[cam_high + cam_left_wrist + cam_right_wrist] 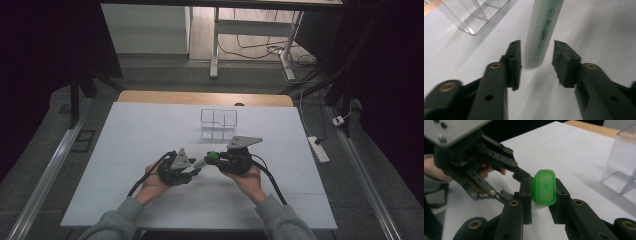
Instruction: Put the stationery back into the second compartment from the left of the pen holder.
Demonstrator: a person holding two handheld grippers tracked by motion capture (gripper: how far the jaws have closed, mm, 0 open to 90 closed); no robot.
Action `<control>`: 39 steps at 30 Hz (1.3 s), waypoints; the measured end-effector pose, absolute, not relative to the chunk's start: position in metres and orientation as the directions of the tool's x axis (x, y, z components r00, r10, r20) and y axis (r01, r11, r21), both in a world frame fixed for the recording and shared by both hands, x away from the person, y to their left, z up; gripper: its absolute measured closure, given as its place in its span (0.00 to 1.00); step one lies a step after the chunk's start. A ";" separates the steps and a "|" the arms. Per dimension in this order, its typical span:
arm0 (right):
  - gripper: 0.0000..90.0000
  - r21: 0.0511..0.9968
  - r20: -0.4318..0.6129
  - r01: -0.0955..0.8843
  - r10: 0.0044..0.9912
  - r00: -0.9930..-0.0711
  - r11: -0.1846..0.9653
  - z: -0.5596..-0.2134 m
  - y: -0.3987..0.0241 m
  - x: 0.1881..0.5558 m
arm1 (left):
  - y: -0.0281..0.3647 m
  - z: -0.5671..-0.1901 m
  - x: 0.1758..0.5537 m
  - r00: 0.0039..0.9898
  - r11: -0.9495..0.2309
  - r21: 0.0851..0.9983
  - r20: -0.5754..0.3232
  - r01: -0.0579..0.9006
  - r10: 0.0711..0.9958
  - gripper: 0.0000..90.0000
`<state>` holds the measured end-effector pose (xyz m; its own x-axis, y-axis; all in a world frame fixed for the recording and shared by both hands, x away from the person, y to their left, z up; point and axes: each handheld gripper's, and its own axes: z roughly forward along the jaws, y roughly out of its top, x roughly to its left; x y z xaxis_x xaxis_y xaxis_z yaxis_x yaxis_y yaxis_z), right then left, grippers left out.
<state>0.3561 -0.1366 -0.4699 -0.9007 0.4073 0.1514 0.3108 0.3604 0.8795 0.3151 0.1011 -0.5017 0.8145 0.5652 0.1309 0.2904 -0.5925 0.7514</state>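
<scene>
Over the white table top (150, 130) the two grippers meet near the person's edge, just in front of the sleeves. The right gripper (543, 195) is clenched on the green cap (545, 187) of a marker (543, 30), its black pads pressing both sides of the cap. The pale barrel, printed with green lettering, runs across to the left gripper (536, 62), whose jaws stand released on either side of the barrel's end with a gap on both sides; nothing is pinched there. In the high view the marker (205, 160) hangs level between the two tools, clear of the surface.

Further up the table, well apart from the hands, stands a clear plastic organizer (218, 124) with several compartments. Behind the white sheet a strip of wooden tabletop (205, 98) shows at the far edge.

The room is dim. Grey carpet surrounds the table, a metal rail (45, 175) runs along the left, and a white power strip (318, 148) lies on the floor to the right with its cable trailing off. At the back, the white legs of a desk (215, 45) stand over loose cables.
</scene>
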 end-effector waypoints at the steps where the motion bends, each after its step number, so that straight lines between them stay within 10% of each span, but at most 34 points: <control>1: 0.82 0.884 0.153 0.309 0.406 -0.901 0.352 -0.468 -0.138 0.356 | 0.103 -0.501 0.316 0.808 -0.584 0.754 0.122 0.302 0.576 0.58; 18: 0.82 0.919 0.114 0.270 0.463 -0.879 0.287 -0.444 -0.167 0.359 | 0.149 -0.496 0.303 0.752 -0.500 0.767 0.034 0.403 0.658 0.37; 39: 0.82 0.935 0.017 0.205 0.539 -0.842 0.291 -0.402 -0.172 0.380 | 0.214 -0.513 0.279 0.667 -0.451 0.743 0.008 0.495 0.745 0.34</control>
<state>0.3802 -0.1721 -0.4015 -0.8420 0.5392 0.0166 0.2048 0.2910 0.9346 0.2788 0.2136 -0.5126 0.6668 0.7452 0.0079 0.4948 -0.4507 0.7430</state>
